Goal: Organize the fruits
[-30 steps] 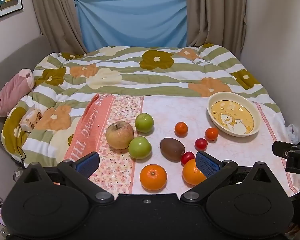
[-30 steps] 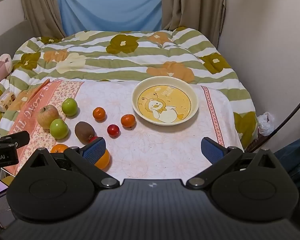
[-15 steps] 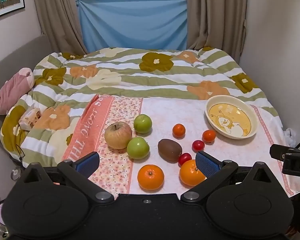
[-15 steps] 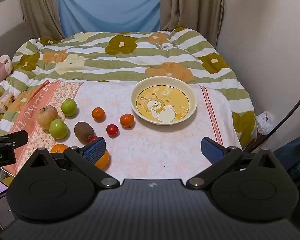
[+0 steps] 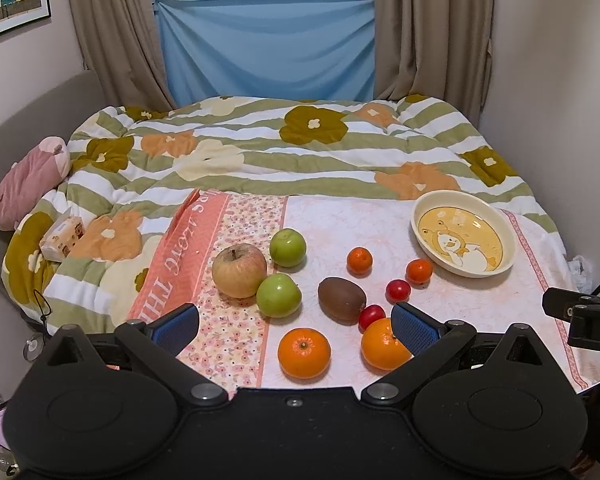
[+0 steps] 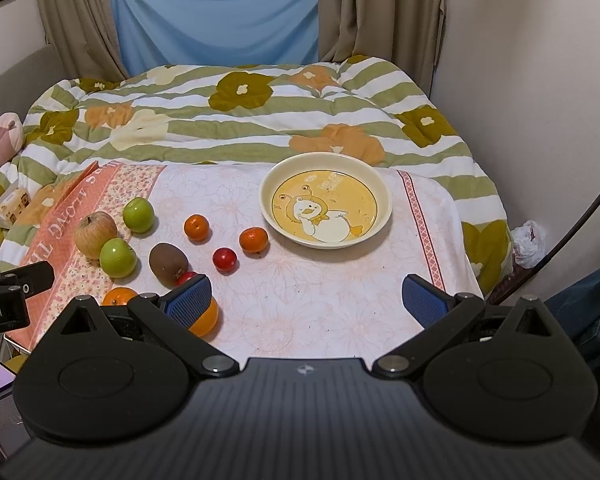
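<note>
Fruit lies loose on a pink floral cloth: a russet apple, two green apples, a kiwi, two big oranges, two small tangerines and two cherry tomatoes. A cream bowl with a duck picture stands empty at the right. My left gripper is open above the near oranges. My right gripper is open over bare cloth in front of the bowl.
The cloth lies on a bed with a green-striped flowered quilt. A pink plush toy and a tissue pack lie at the left. A wall stands close on the right. The cloth's near edge drops off below the grippers.
Both grippers have drawn back and risen slightly, so the fruit and bowl sit a little farther off. Nothing on the cloth has moved.
</note>
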Demonstrator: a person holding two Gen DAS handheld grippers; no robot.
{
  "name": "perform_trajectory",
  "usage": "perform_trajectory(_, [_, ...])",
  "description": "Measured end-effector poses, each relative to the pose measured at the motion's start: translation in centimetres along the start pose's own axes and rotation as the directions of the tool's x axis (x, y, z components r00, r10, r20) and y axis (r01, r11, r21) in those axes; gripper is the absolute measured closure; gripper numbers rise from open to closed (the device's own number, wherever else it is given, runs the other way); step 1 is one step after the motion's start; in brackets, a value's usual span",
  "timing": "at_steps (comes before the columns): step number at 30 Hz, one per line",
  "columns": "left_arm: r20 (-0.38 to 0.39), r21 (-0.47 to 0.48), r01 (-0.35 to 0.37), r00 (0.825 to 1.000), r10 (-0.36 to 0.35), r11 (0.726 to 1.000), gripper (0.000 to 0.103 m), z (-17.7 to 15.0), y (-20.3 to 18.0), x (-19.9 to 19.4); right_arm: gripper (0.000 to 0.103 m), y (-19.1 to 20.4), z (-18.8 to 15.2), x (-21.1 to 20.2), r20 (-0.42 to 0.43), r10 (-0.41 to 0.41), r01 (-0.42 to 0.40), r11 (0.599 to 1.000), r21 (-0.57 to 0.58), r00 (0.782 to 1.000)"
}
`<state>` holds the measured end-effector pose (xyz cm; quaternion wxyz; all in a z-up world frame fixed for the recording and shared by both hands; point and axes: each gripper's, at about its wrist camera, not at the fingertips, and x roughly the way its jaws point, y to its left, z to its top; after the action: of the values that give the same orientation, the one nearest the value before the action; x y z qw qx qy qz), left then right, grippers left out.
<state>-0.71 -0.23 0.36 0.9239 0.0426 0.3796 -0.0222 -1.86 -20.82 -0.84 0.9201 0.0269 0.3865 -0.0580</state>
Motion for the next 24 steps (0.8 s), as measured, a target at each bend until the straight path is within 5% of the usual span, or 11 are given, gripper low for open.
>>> perform_trajectory(24, [0.004,-0.008,0.017,1.000,-0.016,1.000,0.000,-0.01,0.38,-0.15,0.000,-0.17,-0.04,-0.22,-0.003,-0.008,0.008,1.000,0.005,1.000])
